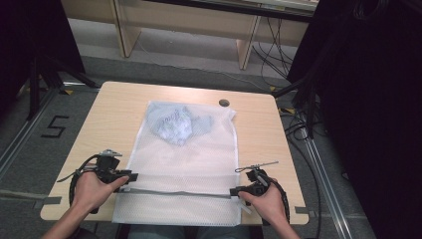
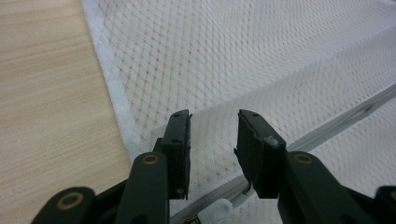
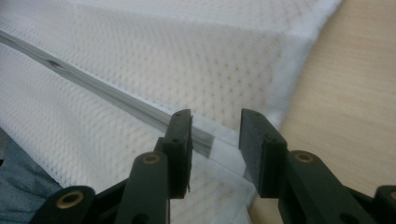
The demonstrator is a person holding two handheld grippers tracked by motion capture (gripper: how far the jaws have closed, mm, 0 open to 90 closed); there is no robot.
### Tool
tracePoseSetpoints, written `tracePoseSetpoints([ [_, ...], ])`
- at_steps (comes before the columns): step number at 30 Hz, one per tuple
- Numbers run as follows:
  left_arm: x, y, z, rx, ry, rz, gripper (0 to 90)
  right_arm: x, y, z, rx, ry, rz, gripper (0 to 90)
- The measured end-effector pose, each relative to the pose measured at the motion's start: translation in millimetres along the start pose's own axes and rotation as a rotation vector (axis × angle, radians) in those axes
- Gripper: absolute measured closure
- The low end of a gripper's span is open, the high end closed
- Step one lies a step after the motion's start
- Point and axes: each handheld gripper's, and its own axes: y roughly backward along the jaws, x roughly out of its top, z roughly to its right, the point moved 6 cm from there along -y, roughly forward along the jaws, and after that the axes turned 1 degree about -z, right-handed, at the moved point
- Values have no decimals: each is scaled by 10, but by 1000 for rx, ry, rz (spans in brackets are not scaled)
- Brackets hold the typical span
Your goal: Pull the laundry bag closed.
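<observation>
A white mesh bag (image 1: 189,159) lies flat along the middle of the wooden table (image 1: 109,114). A crumpled pale blue garment (image 1: 174,124) shows through the mesh at the bag's far end. A grey zipper (image 1: 179,193) runs across the bag near the front edge. My left gripper (image 1: 132,177) is open at the bag's left edge, by the zipper's end. Its jaws (image 2: 214,116) hover over the mesh with a white zipper pull (image 2: 217,210) just below them. My right gripper (image 1: 233,191) is open at the zipper's right end, with the grey zipper strip (image 3: 116,95) passing under the jaws (image 3: 215,114).
The bag's front end hangs over the table's near edge. A round cable hole (image 1: 224,103) sits at the table's far right. Black stands and loose cables (image 1: 298,124) crowd the floor to the right, and a floor mark "5" (image 1: 53,127) lies to the left.
</observation>
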Motion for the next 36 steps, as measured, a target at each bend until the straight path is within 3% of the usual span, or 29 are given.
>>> tracePoseSetpoints([
  [2, 15, -16, 10, 7, 13, 16, 639, 51, 18, -35, 13, 53, 60, 674],
  [6, -14, -3, -17, -6, 8, -6, 653, 117, 55, -127, 15, 99, 99, 668],
  [9, -28, 5, -51, 21, -23, -32, 662, 122, 14, -196, 57, 85, 93, 685],
  [11, -26, -6, -50, 32, -6, -31, 676, 141, 21, -268, 64, 96, 90, 690],
  [12, -36, 12, -61, 27, -24, -50, 694, 157, 26, -336, 89, 115, 92, 698],
  [14, -20, 14, -62, 42, -17, -32, 733, 177, 21, -450, 110, 139, 97, 714],
  [15, -12, 32, -75, 57, -26, -38, 752, 177, 11, -503, 123, 129, 93, 719],
  [16, -4, 36, -77, 67, -21, -31, 774, 190, -11, -538, 137, 166, 89, 726],
  [18, -9, 41, -94, 74, -26, -40, 810, 200, -31, -622, 128, 186, 94, 744],
  [20, -34, 33, -107, 78, -17, -65, 834, 207, -47, -706, 151, 191, 82, 749],
  [22, -53, 26, -108, 75, -4, -88, 861, 217, -68, -812, 150, 191, 74, 764],
  [23, -55, 25, -107, 77, -3, -90, 870, 238, -88, -816, 151, 225, 79, 767],
  [28, -78, 35, -118, 100, 4, -131, 894, 268, -183, -971, 158, 232, 56, 768],
  [30, -124, 27, -120, 118, 55, -156, 895, 308, -265, -1053, 155, 263, 60, 772],
  [32, -134, 21, -127, 132, 65, -149, 896, 323, -309, -1118, 166, 262, 45, 790],
  [33, -142, 33, -135, 146, 62, -173, 896, 315, -315, -1147, 163, 233, 22, 794],
  [36, -161, 27, -146, 139, 85, -196, 897, 352, -399, -1240, 176, 267, 26, 795],
])
